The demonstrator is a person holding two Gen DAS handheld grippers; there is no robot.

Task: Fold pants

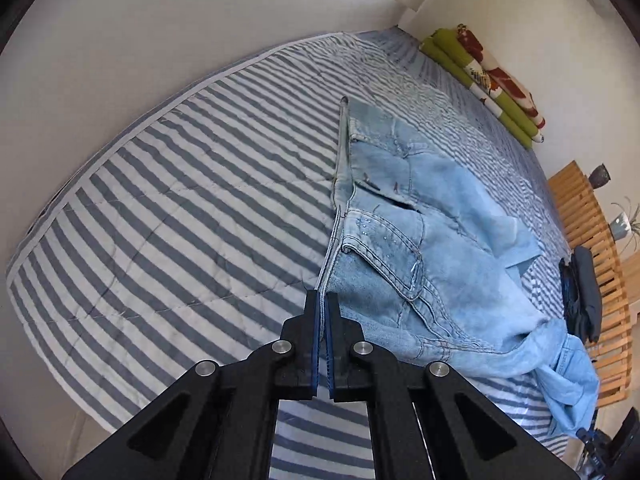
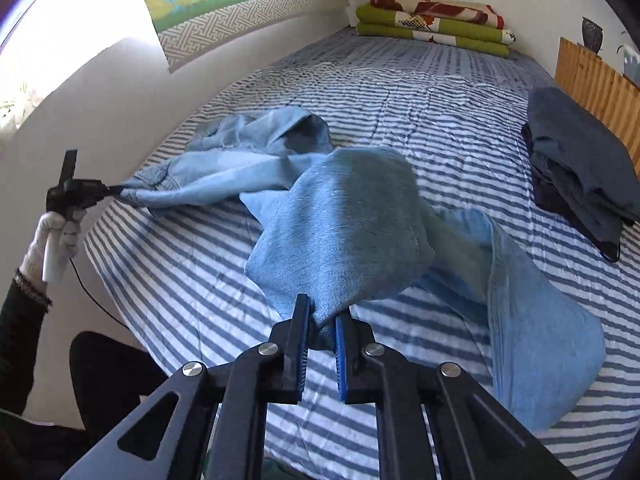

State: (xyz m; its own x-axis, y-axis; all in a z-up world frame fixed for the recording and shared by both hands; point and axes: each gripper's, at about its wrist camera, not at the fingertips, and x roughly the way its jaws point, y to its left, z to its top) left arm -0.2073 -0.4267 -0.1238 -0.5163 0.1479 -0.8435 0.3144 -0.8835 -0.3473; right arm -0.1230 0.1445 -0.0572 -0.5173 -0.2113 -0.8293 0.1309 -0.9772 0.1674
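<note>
Light blue jeans lie rumpled on a bed with a blue-and-white striped quilt. My left gripper is shut on the edge of the waistband, which stretches away from its fingers. In the right wrist view the jeans trail across the quilt. My right gripper is shut on a bunched part of one leg, lifted off the bed. The other leg lies flat at the right. A gloved hand holds the left gripper at the far left, pinching the waist end.
A folded pile of dark clothes sits at the bed's right edge by a wooden slatted frame. Folded green and patterned blankets lie at the head of the bed. A white wall runs along the left side.
</note>
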